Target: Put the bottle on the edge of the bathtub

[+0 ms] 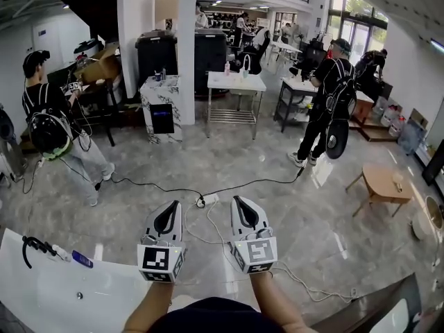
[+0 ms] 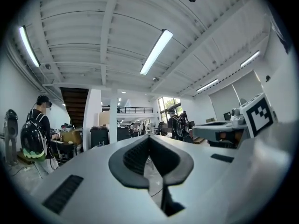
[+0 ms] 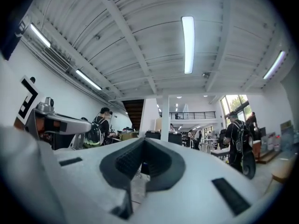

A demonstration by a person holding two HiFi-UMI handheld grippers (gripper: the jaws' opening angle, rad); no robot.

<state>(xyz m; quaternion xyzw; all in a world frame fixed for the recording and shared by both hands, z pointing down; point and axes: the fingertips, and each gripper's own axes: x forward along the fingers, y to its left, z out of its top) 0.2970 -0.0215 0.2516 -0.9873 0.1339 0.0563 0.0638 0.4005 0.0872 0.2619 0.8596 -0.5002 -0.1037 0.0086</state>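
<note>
A small white bottle (image 1: 71,257) with a blue part lies on the flat edge of the white bathtub (image 1: 41,293) at the lower left, next to a black faucet (image 1: 31,245). My left gripper (image 1: 167,209) (image 2: 149,141) is held up in front of me, to the right of the tub, shut and empty. My right gripper (image 1: 239,202) (image 3: 142,143) is beside it at the same height, also shut with nothing in it. Both point out over the floor, away from the bottle. Neither gripper view shows the bottle or the tub.
A black cable and a white power strip (image 1: 207,200) run across the glossy floor ahead. A person with a backpack (image 1: 52,127) stands at the left and another person (image 1: 329,103) at the right. A low wooden table (image 1: 386,183) stands at the right, and a white table (image 1: 236,83) farther back.
</note>
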